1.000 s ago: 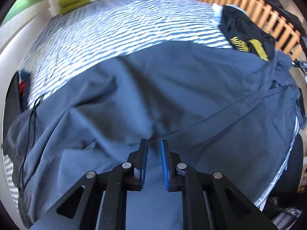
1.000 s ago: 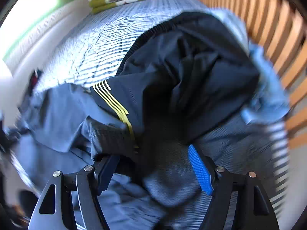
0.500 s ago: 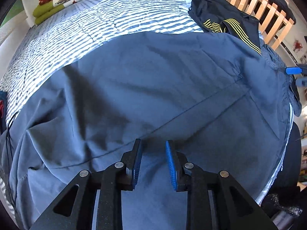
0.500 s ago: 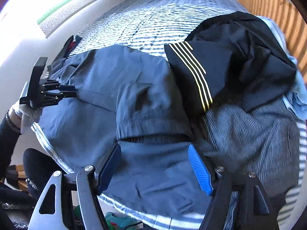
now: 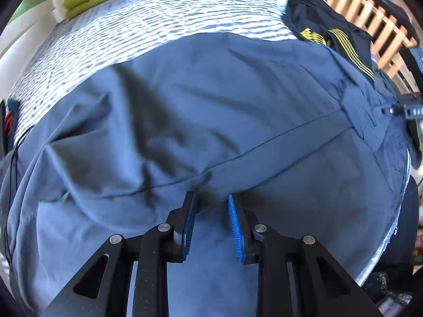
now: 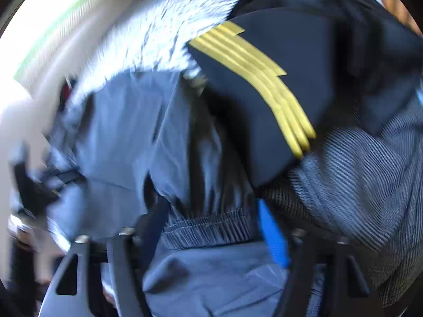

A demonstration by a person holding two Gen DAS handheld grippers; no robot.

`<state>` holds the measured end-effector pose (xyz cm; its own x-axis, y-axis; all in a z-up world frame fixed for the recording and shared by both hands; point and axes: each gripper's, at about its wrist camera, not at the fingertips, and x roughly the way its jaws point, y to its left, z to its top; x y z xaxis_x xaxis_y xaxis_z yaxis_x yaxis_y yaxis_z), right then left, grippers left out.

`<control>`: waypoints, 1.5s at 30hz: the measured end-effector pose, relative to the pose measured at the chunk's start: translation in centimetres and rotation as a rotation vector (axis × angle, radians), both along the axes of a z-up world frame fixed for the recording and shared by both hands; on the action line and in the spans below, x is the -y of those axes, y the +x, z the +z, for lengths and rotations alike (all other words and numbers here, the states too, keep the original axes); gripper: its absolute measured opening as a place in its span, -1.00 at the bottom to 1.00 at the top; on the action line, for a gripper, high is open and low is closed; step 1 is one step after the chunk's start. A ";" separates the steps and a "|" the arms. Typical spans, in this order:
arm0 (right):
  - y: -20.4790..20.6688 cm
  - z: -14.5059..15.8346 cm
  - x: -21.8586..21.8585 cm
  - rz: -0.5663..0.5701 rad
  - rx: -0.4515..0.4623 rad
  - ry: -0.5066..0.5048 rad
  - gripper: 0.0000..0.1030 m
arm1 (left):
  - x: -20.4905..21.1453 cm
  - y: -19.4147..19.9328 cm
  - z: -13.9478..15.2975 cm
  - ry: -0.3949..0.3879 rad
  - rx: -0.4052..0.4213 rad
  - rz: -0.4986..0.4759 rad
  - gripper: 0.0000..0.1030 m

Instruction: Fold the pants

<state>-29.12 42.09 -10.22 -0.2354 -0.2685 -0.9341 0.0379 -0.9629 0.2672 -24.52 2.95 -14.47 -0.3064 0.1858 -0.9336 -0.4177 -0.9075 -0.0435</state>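
Right fingers (image 6: pixel 211 227) just narrowing astride pants (image 5: pixel 211 121) waistband; left fingers (image 5: pixel 211 211) slightly parted, empty, mid-cloth.

Open striped bedspread (image 5: pixel 158 26) beyond the pants (image 5: pixel 211 105); dark garment pile (image 5: pixel 330 31) and slatted rail (image 5: pixel 370 18) crowding the right.

The right wrist picture is all blurry. The blue pants (image 6: pixel 201 269) run off its bottom edge and hide the bed (image 6: pixel 148 34) underneath.
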 end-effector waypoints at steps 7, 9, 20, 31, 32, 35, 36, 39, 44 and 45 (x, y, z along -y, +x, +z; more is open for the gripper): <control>-1.0 8.0 1.3 0.170 -0.188 0.274 -0.80 | 3.6 1.4 -0.2 0.029 -0.002 0.086 -0.48; -2.2 10.4 0.2 0.139 -0.282 0.461 -0.79 | 4.3 1.8 -0.2 0.063 0.001 0.112 -0.48; -9.6 8.9 -3.3 -0.048 -0.252 0.689 -0.16 | 9.8 5.5 2.4 0.162 -0.082 0.275 -0.41; -6.8 12.3 8.4 0.032 -0.403 0.319 -0.14 | 24.1 9.6 3.8 0.182 -0.231 0.708 -0.32; -7.0 12.2 10.2 0.059 -0.407 0.309 -0.14 | 25.2 9.7 3.8 0.162 -0.243 0.741 -0.32; -8.1 11.7 16.0 0.153 -0.412 0.312 -0.15 | 28.1 9.9 3.3 0.135 -0.268 0.817 -0.31; -8.4 11.6 17.8 0.183 -0.407 0.299 -0.14 | 28.9 10.0 3.1 0.139 -0.271 0.834 -0.31; -9.7 11.0 23.6 0.259 -0.390 0.257 -0.15 | 30.8 9.9 2.7 0.097 -0.269 0.864 -0.30; -11.5 9.2 33.6 0.395 -0.382 0.249 -0.15 | 32.7 9.6 0.9 0.058 -0.228 0.930 -0.27; -11.9 8.8 35.3 0.414 -0.375 0.243 -0.15 | 32.9 9.5 0.5 0.074 -0.212 0.926 -0.27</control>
<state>-40.98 6.81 -1.47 -0.4821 -0.1976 -0.8536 0.4715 -0.8796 -0.0626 -15.00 -29.94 -13.94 -0.5230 -0.1586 -0.8375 0.4595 -0.8800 -0.1203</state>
